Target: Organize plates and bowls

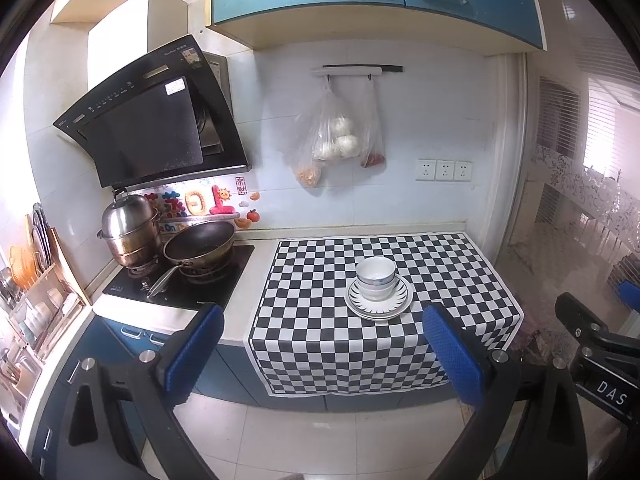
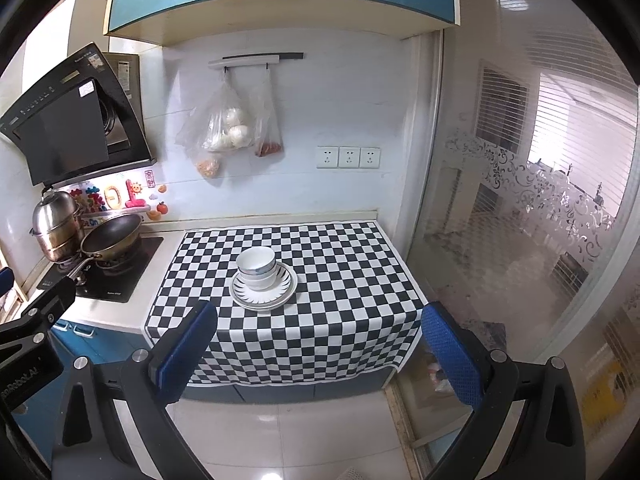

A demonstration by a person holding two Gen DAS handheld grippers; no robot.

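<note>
Both claws hang back from the tabletop (image 1: 256, 280), level and wide open, empty: left claw (image 1: 326, 348), right claw (image 2: 320, 346), facing stacked bowls (image 2: 256, 268) on plates (image 2: 264, 294).

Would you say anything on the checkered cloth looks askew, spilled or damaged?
Only slightly: the stacked bowls sit off-centre on the plates, toward their left rim, and the top bowl leans a little. No spill or chip is visible. Both the left gripper and the right gripper are open and well back.
</note>
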